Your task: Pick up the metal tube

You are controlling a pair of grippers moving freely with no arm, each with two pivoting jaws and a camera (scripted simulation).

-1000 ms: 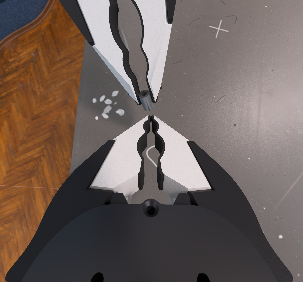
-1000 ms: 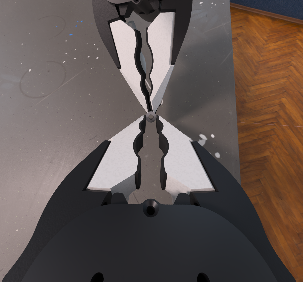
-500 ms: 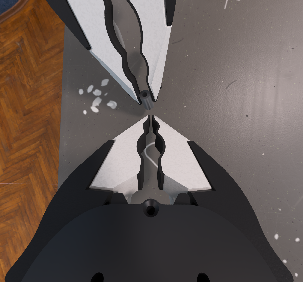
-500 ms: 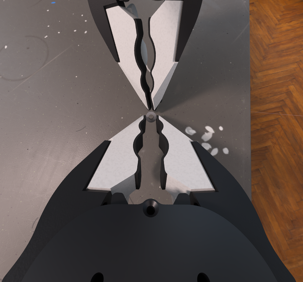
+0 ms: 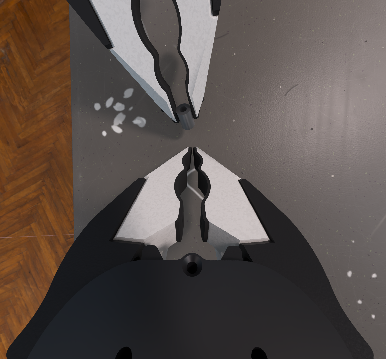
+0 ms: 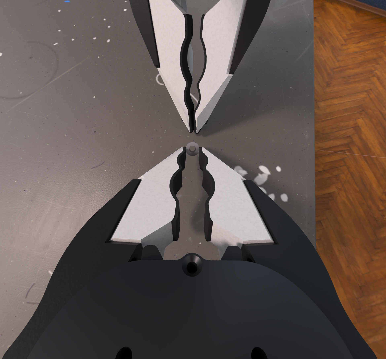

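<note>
Change: since a second ago we see the two claws drawn further apart, tube unchanged in its grip.
Metal tube [image 5: 185, 117]: short, dark, pinched at our right claw's tips, above the counter [image 5: 292, 119].
Right claw [image 6: 192, 150]: clenched on the tube.
Left claw [image 5: 192, 148]: tips nearly together, holding nothing.
Counter marks: white paint flecks [image 5: 120, 115] beside the tube.

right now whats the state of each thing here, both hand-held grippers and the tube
right hand-held gripper: shut on the metal tube, gripping it at the fingertips
metal tube: held clear above the table, tilted, not resting on anything
left hand-held gripper: shut, holding nothing, tips pointing at the tube with a gap between
grey table: scuffed, with white paint flecks
</note>
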